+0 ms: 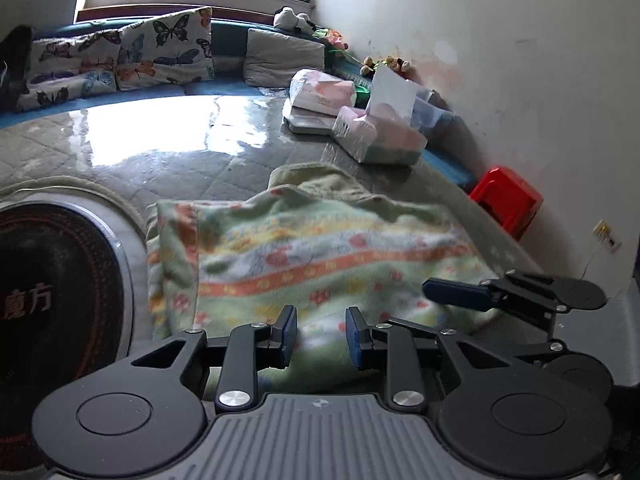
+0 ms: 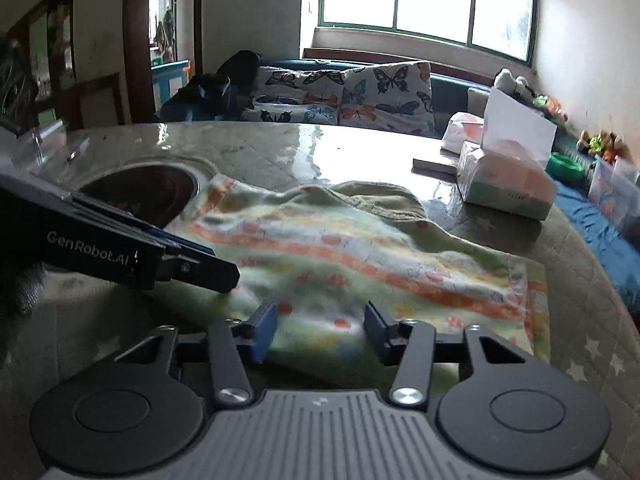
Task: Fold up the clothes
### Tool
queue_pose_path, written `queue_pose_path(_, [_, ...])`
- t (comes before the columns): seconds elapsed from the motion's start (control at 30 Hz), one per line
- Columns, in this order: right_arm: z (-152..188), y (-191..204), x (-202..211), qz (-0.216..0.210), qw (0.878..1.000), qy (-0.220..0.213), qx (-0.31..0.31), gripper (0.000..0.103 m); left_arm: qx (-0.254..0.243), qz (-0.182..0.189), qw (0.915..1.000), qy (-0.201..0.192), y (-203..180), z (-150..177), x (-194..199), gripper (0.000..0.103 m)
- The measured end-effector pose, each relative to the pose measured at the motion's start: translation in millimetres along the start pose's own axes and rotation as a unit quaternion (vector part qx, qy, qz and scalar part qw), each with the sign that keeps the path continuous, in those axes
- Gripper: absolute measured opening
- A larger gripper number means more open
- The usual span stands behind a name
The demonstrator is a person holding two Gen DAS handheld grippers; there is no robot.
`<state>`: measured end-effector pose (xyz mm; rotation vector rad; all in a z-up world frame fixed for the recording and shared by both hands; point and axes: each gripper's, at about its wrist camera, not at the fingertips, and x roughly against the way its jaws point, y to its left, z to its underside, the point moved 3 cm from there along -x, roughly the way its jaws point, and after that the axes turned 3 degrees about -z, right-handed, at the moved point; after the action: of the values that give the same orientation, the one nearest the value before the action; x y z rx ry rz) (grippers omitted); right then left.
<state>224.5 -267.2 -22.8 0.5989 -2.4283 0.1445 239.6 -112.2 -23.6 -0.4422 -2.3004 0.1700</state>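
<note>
A green cloth with orange flowered stripes lies on the desk, between a round dark burner set into the desk top and a pack of tissues farther back. It looks more like a towel or small blanket than a shirt, though the blur makes that hard to settle. It already lies doubled: at its left side in the left wrist view a folded edge shows with a layer tucked beneath, and a plain olive layer peeks out at the far edge. The top is lumpy, not smoothed flat.

The left gripper hangs over the near edge of the cloth with its jaws spread and nothing between them. The right gripper sits just beside it, also spread and empty, over the near edge.

I judge the fold to be at least partly made, since the cloth forms a rough rectangle in layers. Whether another fold is due or the piece is finished and only needs pressing flat, the pictures do not settle; both fit this scene.
</note>
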Motion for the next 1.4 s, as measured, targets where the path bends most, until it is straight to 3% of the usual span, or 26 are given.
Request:
queue_pose_path(0.07, [5, 6, 5, 0.005, 1.0, -0.003, 0.006, 0.059, 0.002, -0.006, 1.0, -0.003, 0, 1, 6, 0.029])
queue_pose_path(0.17, [11, 11, 11, 0.012, 1.0, -0.009, 0.004, 0.071, 0.007, -0.014, 0.9998, -0.008, 2, 5, 17, 0.039])
queue_pose_path(0.3, [17, 10, 19, 0.017, 1.0, -0.016, -0.016, 0.077, 0.01, -0.028, 0.9994, -0.016, 3, 15, 34, 0.058])
queue_pose_path(0.37, [21, 10, 23, 0.021, 0.999, -0.022, -0.023, 0.094, 0.011, -0.036, 0.9992, -0.016, 4, 22, 40, 0.065])
queue_pose_path(0.53, [31, 14, 36, 0.044, 0.998, -0.032, -0.035, 0.103, 0.008, -0.047, 0.9985, -0.027, 1, 38, 58, 0.088])
queue_pose_path(0.7, [40, 16, 45, 0.055, 0.996, -0.031, -0.056, 0.103, -0.005, -0.065, 0.9967, -0.048, -3, 54, 77, 0.103])
queue_pose_path(0.87, [46, 20, 54, 0.076, 0.994, -0.037, -0.072, 0.103, -0.004, -0.062, 0.9967, -0.053, -2, 63, 87, 0.103])
queue_pose_path(1.17, [49, 32, 67, 0.07, 0.993, -0.054, -0.08, 0.103, 0.006, -0.062, 0.9962, -0.061, -2, 77, 98, 0.103])
queue_pose_path(1.4, [58, 42, 67, 0.064, 0.994, -0.038, -0.084, 0.103, 0.012, -0.069, 0.9961, -0.054, -4, 82, 102, 0.103])
